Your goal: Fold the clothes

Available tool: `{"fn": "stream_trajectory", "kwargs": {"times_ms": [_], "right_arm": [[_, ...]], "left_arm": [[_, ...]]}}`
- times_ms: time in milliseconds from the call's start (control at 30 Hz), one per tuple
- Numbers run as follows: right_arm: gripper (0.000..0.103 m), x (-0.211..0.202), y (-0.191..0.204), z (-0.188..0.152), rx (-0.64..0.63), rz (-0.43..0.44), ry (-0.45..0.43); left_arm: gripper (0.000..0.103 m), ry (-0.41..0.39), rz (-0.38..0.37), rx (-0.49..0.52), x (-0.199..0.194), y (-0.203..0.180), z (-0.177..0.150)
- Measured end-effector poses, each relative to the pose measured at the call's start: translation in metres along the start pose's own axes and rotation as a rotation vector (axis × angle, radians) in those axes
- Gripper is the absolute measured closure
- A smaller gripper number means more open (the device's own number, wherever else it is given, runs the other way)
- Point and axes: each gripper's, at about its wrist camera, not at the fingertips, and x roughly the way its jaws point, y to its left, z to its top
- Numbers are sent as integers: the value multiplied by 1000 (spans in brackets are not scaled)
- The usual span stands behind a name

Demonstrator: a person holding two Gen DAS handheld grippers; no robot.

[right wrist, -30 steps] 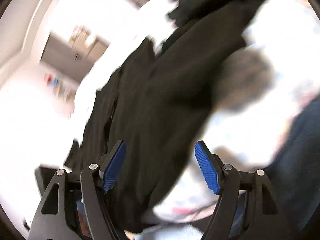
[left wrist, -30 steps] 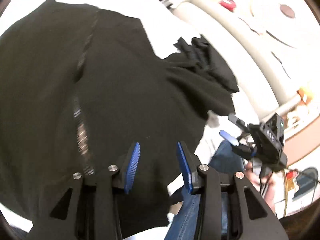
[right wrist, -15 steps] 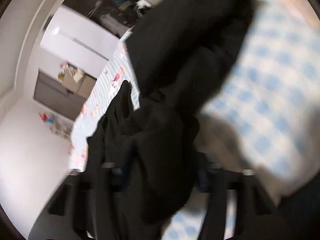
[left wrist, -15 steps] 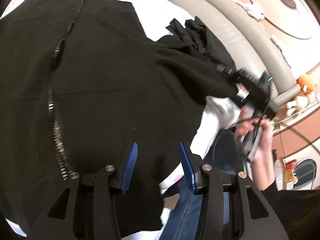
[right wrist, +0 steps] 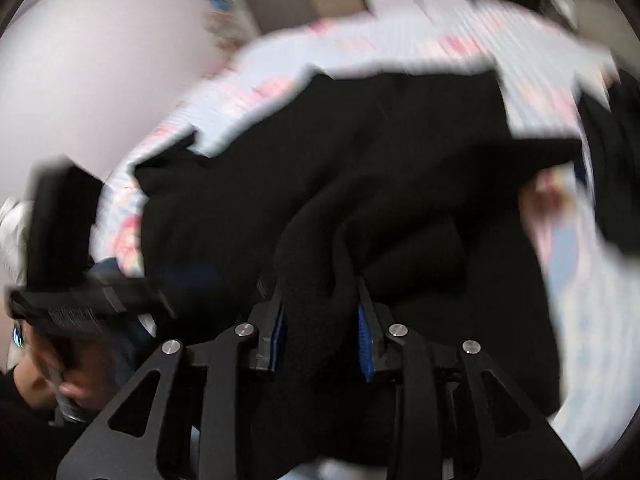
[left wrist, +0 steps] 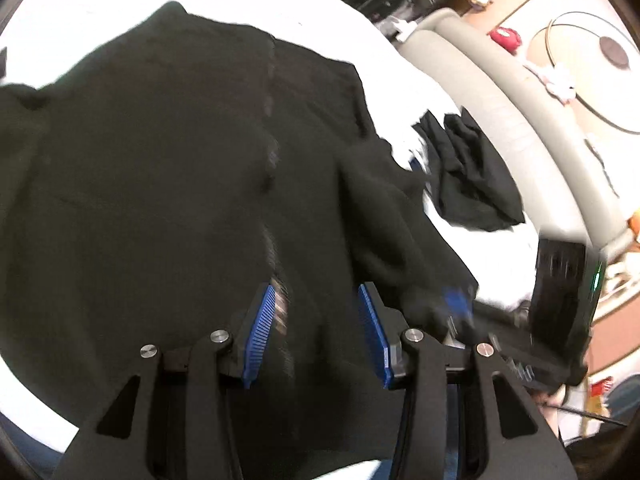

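A black zip-up jacket (left wrist: 160, 160) lies spread on the bed, its zipper (left wrist: 272, 152) running down toward my left gripper (left wrist: 318, 336). The left gripper hovers over the jacket's near hem with its blue pads apart, the zipper's end just by the left pad. My right gripper (right wrist: 322, 336) is shut on a thick bunched fold of the black jacket (right wrist: 320, 272). In the left wrist view the right gripper (left wrist: 456, 308) shows blurred, close to the right of the left one. In the right wrist view the left gripper's body (right wrist: 60, 232) shows blurred at the left edge.
A second dark garment (left wrist: 472, 176) lies crumpled on the light patterned bedsheet (right wrist: 360, 40) by the padded beige bed edge (left wrist: 500, 92). A hand (right wrist: 72, 384) and a blue denim leg are near the bed's front edge. Beyond the bed stand cluttered shelves.
The right gripper has closed on a bunch of the jacket and swung in beside the left gripper. The left gripper has shifted across the hem until the zipper lies by its pads.
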Motion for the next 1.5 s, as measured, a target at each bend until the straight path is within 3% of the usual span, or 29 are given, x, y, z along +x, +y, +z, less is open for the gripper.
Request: {"fn": "stream_trajectory", "kwargs": {"times_ms": [67, 133, 233, 300, 433, 500, 533, 567, 600, 633, 667, 767, 867, 933, 1033, 1133, 1200, 1267, 1333, 1433, 1500], "right_arm": [[61, -14, -13, -16, 117, 77, -26], [49, -31, -19, -23, 155, 78, -67], [43, -56, -31, -24, 204, 71, -141], [41, -61, -47, -15, 245, 30, -182], [43, -31, -72, 4, 316, -169, -101], [43, -23, -85, 5, 364, -188, -94], [43, -20, -86, 5, 377, -177, -97], [43, -18, -83, 5, 375, -185, -99], [43, -15, -79, 7, 359, -197, -100], [42, -12, -77, 9, 344, -209, -99], [42, -9, -76, 11, 333, -222, -93], [42, 4, -71, 17, 309, -259, -64], [42, 18, -69, 26, 296, -283, -52], [42, 22, -67, 27, 298, -287, -55], [42, 29, -65, 28, 297, -292, -59], [42, 37, -57, 34, 277, -321, -40], [42, 32, -64, 30, 285, -333, -42], [42, 28, -72, 26, 294, -346, -43], [42, 23, -80, 22, 317, -358, -34], [41, 8, -80, 14, 317, -410, -37], [40, 2, -75, 16, 311, -397, -62]], "left_arm": [[58, -43, -27, -12, -4, 2, 16], [52, -71, -60, -11, -3, -5, 33], [48, -69, -110, 55, 17, -36, 56], [45, -40, -134, 119, 39, -63, 66], [35, 88, -170, 284, 99, -126, 73], [34, 154, -64, 364, 135, -142, 67], [40, 184, 9, 403, 154, -147, 64], [55, 200, 60, 420, 166, -149, 63], [89, 197, 80, 409, 167, -145, 66], [96, 195, 100, 398, 168, -141, 69], [98, 169, 81, 359, 161, -136, 75], [98, -108, -28, 158, 76, -107, 102], [97, -321, 19, -165, -15, -34, 95], [94, -323, 31, -361, -37, 28, 72], [95, -138, 59, -542, -19, 95, 38], [94, -116, -20, -600, -15, 117, 9], [91, -175, -47, -593, -26, 117, 4], [81, -231, -64, -598, -39, 120, 7], [63, -270, -61, -575, -50, 121, 16], [48, -234, -63, -475, -51, 109, 32], [38, -197, -71, -419, -48, 103, 40]]}}
